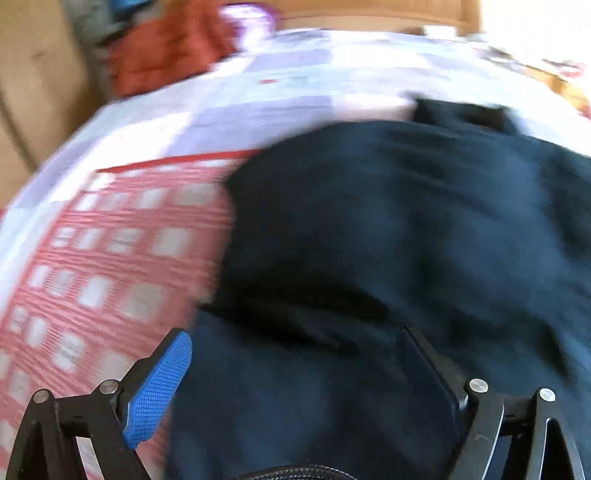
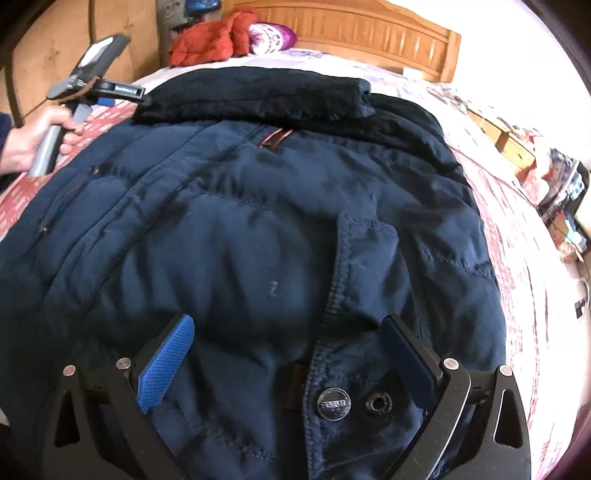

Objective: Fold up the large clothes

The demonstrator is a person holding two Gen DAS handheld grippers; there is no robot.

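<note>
A large navy padded jacket (image 2: 258, 206) lies spread on the bed, with a dark sleeve (image 2: 258, 96) folded across its far end. My right gripper (image 2: 291, 336) is open just above the jacket's near hem, by a metal snap button (image 2: 334, 403). My left gripper (image 1: 295, 350) is open over the jacket's left edge (image 1: 369, 229); that view is motion-blurred. In the right wrist view the left gripper (image 2: 140, 98) is held in a hand (image 2: 33, 136) at the far left, at the folded sleeve's end.
The bed has a red-and-white patterned cover (image 1: 110, 258) and a wooden headboard (image 2: 369, 33). An orange-red garment (image 2: 210, 40) and a purple-white bundle (image 2: 271, 37) lie at the head. Clutter (image 2: 561, 195) stands to the bed's right.
</note>
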